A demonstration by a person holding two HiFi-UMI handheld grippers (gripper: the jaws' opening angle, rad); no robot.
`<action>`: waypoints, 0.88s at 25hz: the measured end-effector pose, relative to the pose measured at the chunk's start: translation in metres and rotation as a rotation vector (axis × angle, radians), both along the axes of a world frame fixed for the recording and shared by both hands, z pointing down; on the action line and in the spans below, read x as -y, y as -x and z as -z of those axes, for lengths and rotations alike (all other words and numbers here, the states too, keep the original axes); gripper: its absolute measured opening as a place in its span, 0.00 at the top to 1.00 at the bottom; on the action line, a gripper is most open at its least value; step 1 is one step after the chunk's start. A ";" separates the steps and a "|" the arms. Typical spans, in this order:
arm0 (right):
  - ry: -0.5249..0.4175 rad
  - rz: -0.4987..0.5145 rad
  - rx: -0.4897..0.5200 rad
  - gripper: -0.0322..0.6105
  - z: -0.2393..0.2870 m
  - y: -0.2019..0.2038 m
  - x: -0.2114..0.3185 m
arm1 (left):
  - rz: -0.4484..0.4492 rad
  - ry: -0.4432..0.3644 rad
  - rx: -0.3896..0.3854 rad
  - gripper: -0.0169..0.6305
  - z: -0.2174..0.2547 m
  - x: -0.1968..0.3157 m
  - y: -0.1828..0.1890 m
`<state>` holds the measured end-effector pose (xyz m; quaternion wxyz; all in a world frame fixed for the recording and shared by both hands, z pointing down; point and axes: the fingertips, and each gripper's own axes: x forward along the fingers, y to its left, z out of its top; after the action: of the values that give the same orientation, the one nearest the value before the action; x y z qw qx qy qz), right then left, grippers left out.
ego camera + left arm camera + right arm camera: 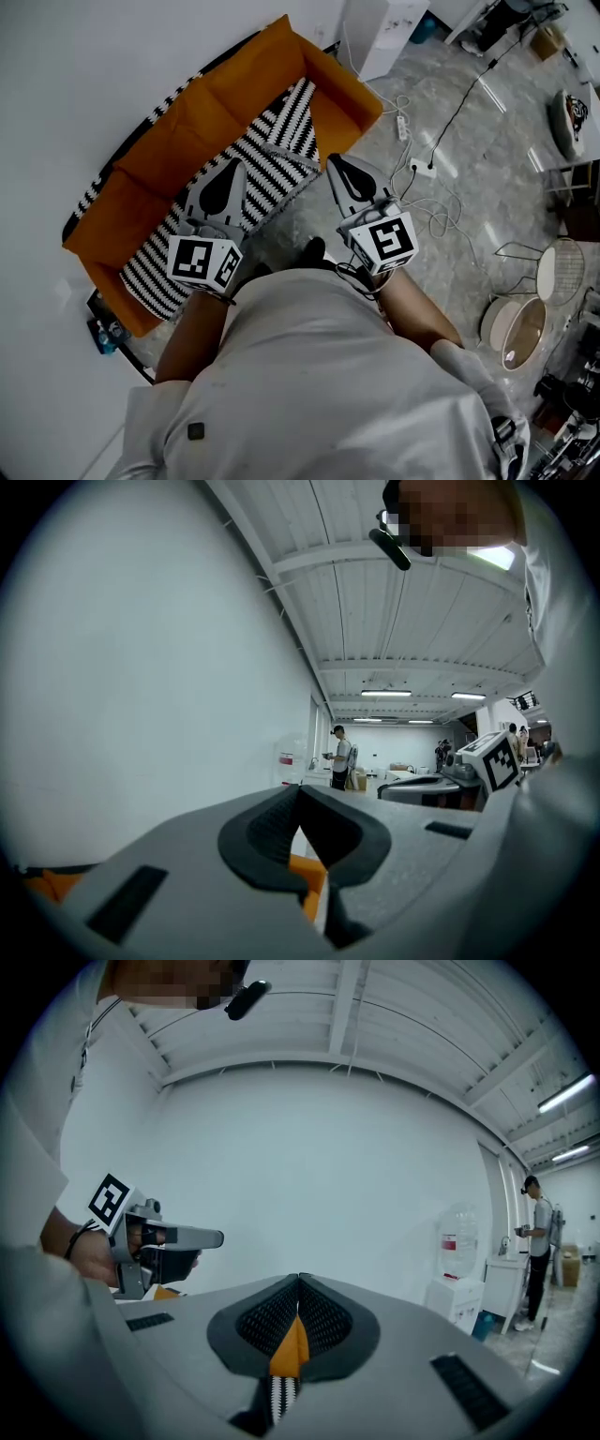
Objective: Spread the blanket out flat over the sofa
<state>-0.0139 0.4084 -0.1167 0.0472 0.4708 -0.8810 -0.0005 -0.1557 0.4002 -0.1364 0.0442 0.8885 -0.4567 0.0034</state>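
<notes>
Striped blanket (pixel 274 173) lies bunched along seat of orange sofa (pixel 178 122), one flap folded over. Your left tongs (pixel 228 169) and right tongs (pixel 335 161) hover above it, both closed, empty. Open them first, then grab separate corners and pull apart evenly.

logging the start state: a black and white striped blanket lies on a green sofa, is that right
Not quite. The sofa is orange, not green, as the head view shows. The black and white striped blanket does lie on it.
</notes>
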 end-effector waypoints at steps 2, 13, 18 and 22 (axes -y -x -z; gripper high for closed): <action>0.002 0.009 -0.001 0.91 -0.001 -0.015 0.010 | 0.008 0.003 0.001 0.96 -0.002 0.008 -0.013; 0.031 0.043 0.007 0.91 -0.013 -0.041 0.054 | 0.039 0.020 0.015 0.96 -0.010 0.046 -0.035; 0.037 0.043 -0.004 0.91 -0.012 -0.029 0.079 | 0.024 0.022 0.003 0.96 -0.010 0.072 -0.027; 0.057 0.040 -0.008 0.91 -0.019 -0.015 0.100 | 0.014 0.035 -0.004 0.96 -0.016 0.096 -0.013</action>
<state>0.0007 0.3086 -0.0979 0.0642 0.4514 -0.8898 0.0219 -0.1429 0.3039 -0.1204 0.0604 0.8845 -0.4625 0.0094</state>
